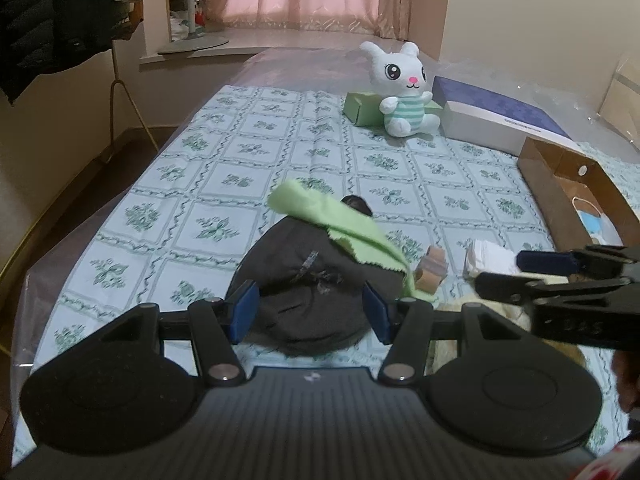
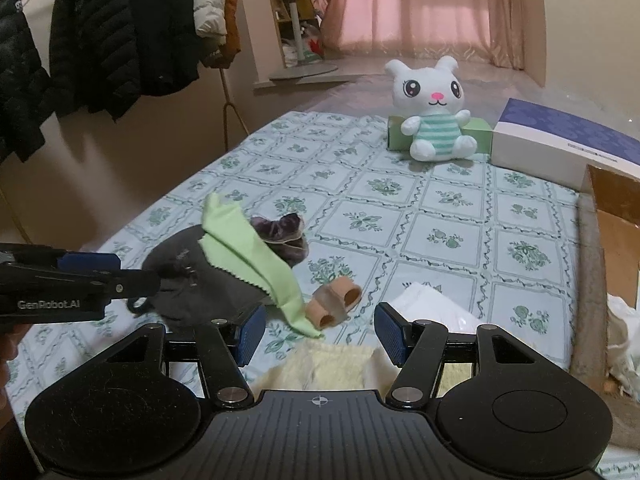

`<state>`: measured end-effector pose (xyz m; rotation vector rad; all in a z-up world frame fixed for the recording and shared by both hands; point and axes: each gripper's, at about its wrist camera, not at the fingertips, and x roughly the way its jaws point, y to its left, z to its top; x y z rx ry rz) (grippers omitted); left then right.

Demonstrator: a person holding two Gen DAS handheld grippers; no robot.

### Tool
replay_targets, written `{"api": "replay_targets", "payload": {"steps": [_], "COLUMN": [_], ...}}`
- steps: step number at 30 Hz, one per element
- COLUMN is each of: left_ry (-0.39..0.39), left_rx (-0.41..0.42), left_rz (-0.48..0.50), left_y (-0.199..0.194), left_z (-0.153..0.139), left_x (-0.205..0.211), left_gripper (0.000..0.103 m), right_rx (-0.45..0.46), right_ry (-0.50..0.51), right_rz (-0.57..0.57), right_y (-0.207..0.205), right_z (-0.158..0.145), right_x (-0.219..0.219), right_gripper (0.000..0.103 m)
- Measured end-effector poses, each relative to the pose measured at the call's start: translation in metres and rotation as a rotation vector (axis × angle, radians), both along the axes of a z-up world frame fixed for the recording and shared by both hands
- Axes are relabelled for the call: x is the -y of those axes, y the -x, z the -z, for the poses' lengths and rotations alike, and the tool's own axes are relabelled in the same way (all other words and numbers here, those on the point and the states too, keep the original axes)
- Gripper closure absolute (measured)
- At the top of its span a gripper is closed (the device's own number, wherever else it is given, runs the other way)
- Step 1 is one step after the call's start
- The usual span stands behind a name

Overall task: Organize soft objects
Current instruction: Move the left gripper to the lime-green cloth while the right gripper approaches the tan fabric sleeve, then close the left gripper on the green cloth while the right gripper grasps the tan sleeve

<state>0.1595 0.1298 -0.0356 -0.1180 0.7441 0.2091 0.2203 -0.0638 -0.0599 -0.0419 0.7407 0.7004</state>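
A dark grey cloth pouch (image 1: 308,280) lies on the patterned bed cover, with a light green cloth (image 1: 340,228) draped over it. My left gripper (image 1: 310,312) is open, its blue pads on either side of the pouch's near end. My right gripper (image 2: 320,332) is open and empty above a pale yellow towel (image 2: 320,368). A beige toe separator (image 2: 334,304) and folded white tissue (image 2: 432,308) lie just beyond it. The pouch (image 2: 200,276) and green cloth (image 2: 252,256) also show in the right wrist view. A white plush rabbit (image 2: 434,116) sits at the far end.
A green box (image 1: 360,108) sits behind the rabbit and a blue-lidded box (image 1: 492,116) to its right. An open brown cardboard box (image 1: 572,196) holding a face mask stands on the right. Jackets (image 2: 100,36) hang at the left wall.
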Motion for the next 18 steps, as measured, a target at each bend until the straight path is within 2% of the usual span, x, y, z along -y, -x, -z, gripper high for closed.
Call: {"api": "replay_targets", "payload": {"steps": [12,18], "left_ry": [0.007,-0.013], "left_rx": [0.046,0.024], "left_rz": [0.051,0.054], "left_y": [-0.050,-0.077], "left_z": [0.005,0.018], "left_x": [0.007,0.007], "left_gripper": [0.051,0.051], "right_rx": [-0.025,-0.043], "right_ry": [0.003,0.009], "right_rz": [0.017,0.013], "right_y": [-0.033,-0.044], "right_z": [0.023,0.034], "right_x": [-0.017,-0.021], "right_gripper": [0.042,0.042]}}
